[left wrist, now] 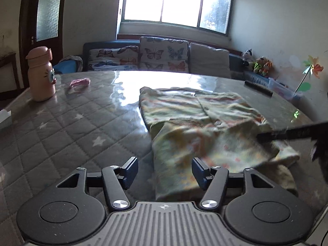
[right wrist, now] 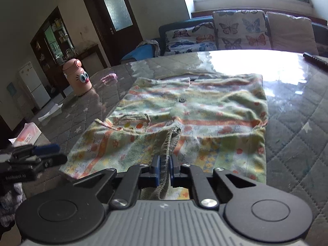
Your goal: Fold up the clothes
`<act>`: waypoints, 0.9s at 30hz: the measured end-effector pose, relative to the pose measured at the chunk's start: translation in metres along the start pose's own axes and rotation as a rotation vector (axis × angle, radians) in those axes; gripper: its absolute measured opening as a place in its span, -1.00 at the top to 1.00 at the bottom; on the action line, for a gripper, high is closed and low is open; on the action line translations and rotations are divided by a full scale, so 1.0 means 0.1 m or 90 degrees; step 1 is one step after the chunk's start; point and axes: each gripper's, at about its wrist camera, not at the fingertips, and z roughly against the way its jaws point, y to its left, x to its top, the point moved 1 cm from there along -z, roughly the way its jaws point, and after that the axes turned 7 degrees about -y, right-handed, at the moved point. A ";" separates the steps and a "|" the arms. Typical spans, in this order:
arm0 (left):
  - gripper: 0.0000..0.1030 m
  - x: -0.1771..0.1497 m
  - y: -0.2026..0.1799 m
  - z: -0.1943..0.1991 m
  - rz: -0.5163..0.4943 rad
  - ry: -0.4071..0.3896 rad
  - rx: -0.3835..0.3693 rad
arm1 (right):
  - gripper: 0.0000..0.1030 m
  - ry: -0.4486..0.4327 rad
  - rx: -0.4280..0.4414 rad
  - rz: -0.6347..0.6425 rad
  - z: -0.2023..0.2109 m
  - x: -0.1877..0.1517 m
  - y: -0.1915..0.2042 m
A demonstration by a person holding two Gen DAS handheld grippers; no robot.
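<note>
My right gripper (right wrist: pixel 163 169) is clenched on the stitched hem of the floral garment (right wrist: pixel 194 121) spread on the quilted surface (right wrist: pixel 297 127), ready to fold, while my left gripper (left wrist: pixel 165 171) hangs released beside its edge.

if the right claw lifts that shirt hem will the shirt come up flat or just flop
Probably flop: the shirt lies wrinkled and its hem bunches where the right claw pinches it. It looks thin and light. On the glossy table it may also slide while dragged.
</note>
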 end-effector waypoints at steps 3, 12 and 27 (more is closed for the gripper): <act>-0.35 -0.08 -0.03 0.04 -0.023 0.007 -0.004 | 0.84 -0.017 0.000 0.002 0.07 0.08 0.01; -0.34 -0.20 -0.16 0.00 -0.099 0.019 0.015 | 0.85 -0.067 0.007 0.020 0.30 0.28 0.11; -0.32 -0.08 -0.01 0.10 -0.103 0.023 0.030 | 0.85 0.000 -0.075 0.009 0.01 -0.07 -0.18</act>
